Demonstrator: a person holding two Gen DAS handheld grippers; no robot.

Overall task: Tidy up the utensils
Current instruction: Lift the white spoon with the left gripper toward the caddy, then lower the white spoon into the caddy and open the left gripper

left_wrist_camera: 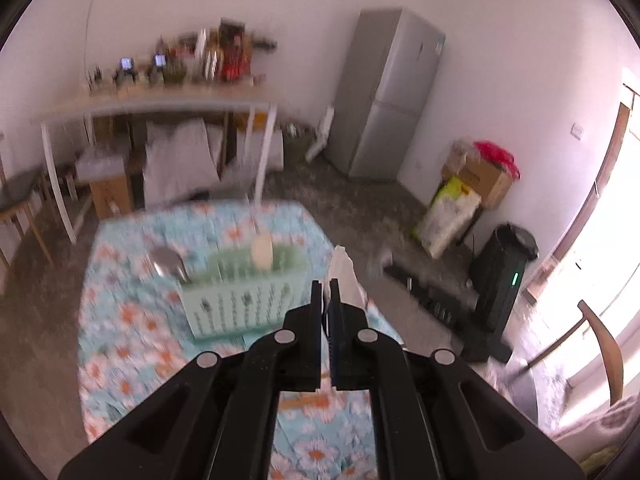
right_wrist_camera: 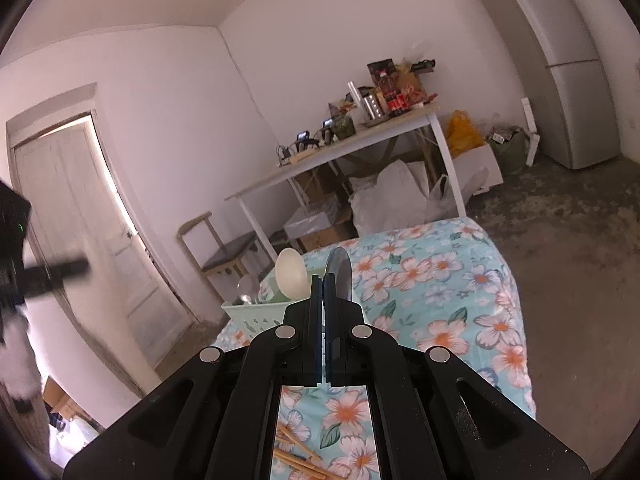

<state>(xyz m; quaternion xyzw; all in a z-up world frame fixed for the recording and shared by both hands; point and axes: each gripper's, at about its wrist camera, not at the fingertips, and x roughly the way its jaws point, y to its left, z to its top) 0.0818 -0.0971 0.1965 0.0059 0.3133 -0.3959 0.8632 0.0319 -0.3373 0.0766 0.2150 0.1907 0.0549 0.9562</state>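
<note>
Left gripper: clamped on white utensil; right gripper: clamped on metal spoon; both judged carried toward basket for sorting

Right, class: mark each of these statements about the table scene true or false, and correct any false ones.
1. The basket is green. True.
2. The left tool is wide open. False: it is shut on a white spoon.
3. A white spoon stands in the basket. True.
4. The tablecloth is plain red. False: it is blue with flowers.
5. Chopsticks lie on the cloth below the right tool. True.
</note>
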